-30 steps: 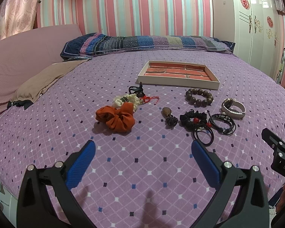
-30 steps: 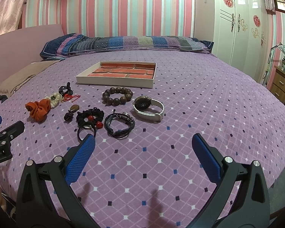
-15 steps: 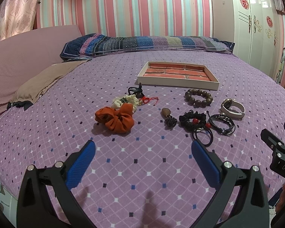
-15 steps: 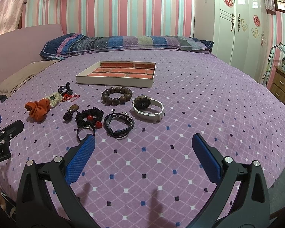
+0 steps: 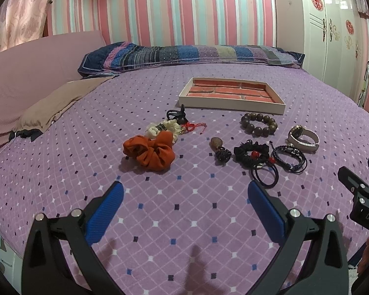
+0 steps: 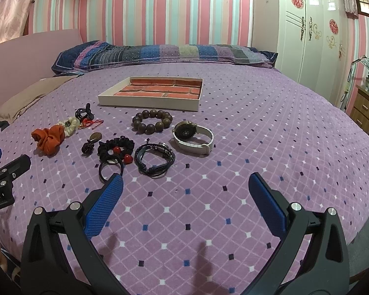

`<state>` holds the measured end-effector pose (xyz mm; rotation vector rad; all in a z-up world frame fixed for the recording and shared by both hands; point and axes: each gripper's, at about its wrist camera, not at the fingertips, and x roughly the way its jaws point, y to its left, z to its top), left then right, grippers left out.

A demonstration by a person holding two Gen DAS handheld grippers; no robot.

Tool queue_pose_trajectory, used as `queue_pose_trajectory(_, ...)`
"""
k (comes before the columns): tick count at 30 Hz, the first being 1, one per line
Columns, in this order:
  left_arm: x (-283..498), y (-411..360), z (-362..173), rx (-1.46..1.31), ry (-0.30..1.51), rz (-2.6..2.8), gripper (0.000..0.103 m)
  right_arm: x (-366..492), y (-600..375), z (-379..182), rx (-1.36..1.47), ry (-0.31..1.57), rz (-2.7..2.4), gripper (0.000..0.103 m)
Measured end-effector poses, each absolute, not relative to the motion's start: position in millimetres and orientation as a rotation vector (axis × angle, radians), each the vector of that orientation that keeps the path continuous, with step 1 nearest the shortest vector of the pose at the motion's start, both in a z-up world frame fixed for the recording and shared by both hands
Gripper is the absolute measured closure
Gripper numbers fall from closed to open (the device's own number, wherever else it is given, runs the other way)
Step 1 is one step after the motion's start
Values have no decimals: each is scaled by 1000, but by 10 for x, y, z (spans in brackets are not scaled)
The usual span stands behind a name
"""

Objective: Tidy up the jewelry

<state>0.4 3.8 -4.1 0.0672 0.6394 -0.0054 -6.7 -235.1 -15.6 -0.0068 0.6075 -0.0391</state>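
Jewelry lies spread on the purple bed in front of a shallow white tray (image 5: 233, 103) with a brick-pattern floor, also in the right wrist view (image 6: 150, 102). There is an orange scrunchie (image 5: 150, 151), a cream scrunchie (image 5: 163, 127), a wooden bead bracelet (image 6: 152, 121), a white-strap watch (image 6: 193, 137), a black braided bracelet (image 6: 155, 158), a black scrunchie with red beads (image 6: 115, 148) and a small pendant (image 5: 220, 148). My left gripper (image 5: 184, 193) is open and empty, short of the orange scrunchie. My right gripper (image 6: 185, 184) is open and empty, just short of the braided bracelet.
A striped pillow (image 5: 192, 54) lies at the head of the bed. A tan cloth (image 5: 54, 103) lies at the left beside a pink headboard (image 5: 24, 73). A white wardrobe (image 6: 315, 36) and a wooden nightstand (image 6: 366, 108) stand to the right.
Both grippers have crept slightly forward toward the jewelry. Both stay open and nothing has been picked up.
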Motion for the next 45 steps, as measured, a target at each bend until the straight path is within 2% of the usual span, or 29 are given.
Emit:
queue_pose_trajectory(24, 147, 111, -140, 52, 663, -11, 4, 94, -2318, -268, -31, 619, -34, 4)
queue_pose_trajectory(45, 594, 340, -298, 43, 685, 13, 4, 469, -2266, -450, -27, 636, -48, 4)
